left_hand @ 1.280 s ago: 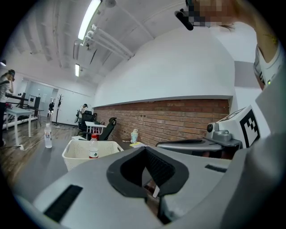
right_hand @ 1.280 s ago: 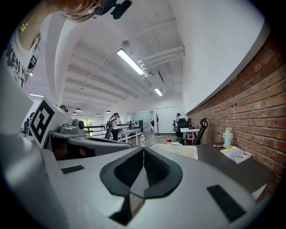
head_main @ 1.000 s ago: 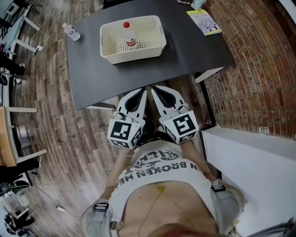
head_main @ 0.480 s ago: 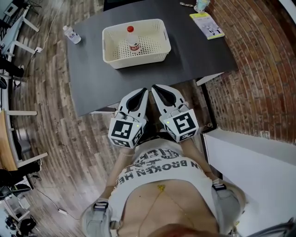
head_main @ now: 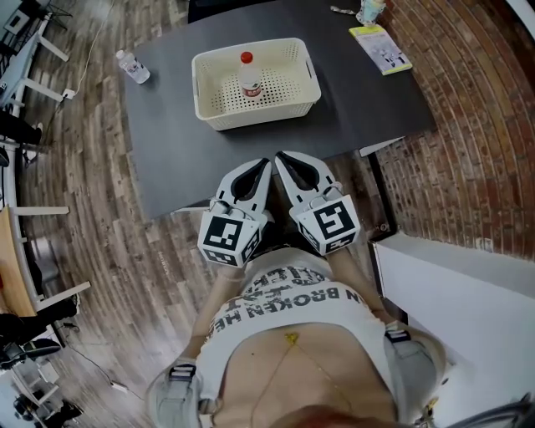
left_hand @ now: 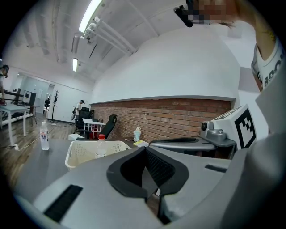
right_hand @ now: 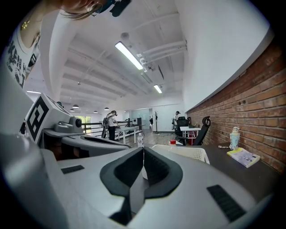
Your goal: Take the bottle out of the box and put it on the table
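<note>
Left gripper (head_main: 265, 165) and right gripper (head_main: 281, 158) neared the table (head_main: 167, 125), jaws closed.

Well ahead of the left tongs (head_main: 262, 167) and off to their left, a clear water bottle (head_main: 132, 66) stands upright at the far corner of the counter (head_main: 167, 150). Ahead of the right tongs (head_main: 282, 159) and out to their right, a yellow booklet (head_main: 380, 48) lies flat, with a small pale drinks bottle (head_main: 372, 8) just beyond it. A brick wall (right_hand: 250, 98) runs along the right tongs' side. Wooden floorboards (head_main: 92, 217) spread out on the left tongs' side. Far ahead, a black office chair (right_hand: 203, 127) sits by a white desk (right_hand: 190, 130), and a person (right_hand: 111, 123) stands at another desk.
</note>
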Demonstrator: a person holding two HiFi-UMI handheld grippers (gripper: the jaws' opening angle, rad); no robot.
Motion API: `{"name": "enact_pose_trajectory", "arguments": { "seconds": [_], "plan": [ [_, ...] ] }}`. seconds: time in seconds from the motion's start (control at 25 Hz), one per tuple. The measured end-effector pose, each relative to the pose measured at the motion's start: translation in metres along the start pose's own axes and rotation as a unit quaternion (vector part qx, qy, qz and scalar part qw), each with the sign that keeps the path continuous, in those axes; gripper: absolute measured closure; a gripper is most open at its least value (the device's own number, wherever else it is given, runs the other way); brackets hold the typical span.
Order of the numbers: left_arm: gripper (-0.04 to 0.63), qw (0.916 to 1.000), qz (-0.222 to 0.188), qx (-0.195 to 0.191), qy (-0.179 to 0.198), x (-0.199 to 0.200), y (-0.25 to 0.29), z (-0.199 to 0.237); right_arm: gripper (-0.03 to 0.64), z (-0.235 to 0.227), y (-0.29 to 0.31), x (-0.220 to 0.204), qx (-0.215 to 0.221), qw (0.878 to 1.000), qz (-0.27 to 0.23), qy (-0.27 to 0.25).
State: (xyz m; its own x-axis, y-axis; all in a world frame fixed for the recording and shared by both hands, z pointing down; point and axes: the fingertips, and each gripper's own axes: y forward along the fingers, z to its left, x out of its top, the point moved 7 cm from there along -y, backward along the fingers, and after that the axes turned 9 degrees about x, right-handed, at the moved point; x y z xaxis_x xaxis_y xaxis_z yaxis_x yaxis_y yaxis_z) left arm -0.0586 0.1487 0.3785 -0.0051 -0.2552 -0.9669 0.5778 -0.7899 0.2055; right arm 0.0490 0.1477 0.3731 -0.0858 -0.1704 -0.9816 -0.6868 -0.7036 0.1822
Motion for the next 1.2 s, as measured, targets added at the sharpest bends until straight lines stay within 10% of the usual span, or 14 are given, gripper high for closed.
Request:
{"name": "enact_pose_trajectory", "arguments": {
  "seconds": [1.2],
  "plan": [
    [0.589, 0.995, -0.011, 0.097, -0.022, 0.041, 0.116, 0.027, 0.607, -0.132, 0.064, 0.03, 0.086, 0.996, -0.002, -0.014]
  ]
}}
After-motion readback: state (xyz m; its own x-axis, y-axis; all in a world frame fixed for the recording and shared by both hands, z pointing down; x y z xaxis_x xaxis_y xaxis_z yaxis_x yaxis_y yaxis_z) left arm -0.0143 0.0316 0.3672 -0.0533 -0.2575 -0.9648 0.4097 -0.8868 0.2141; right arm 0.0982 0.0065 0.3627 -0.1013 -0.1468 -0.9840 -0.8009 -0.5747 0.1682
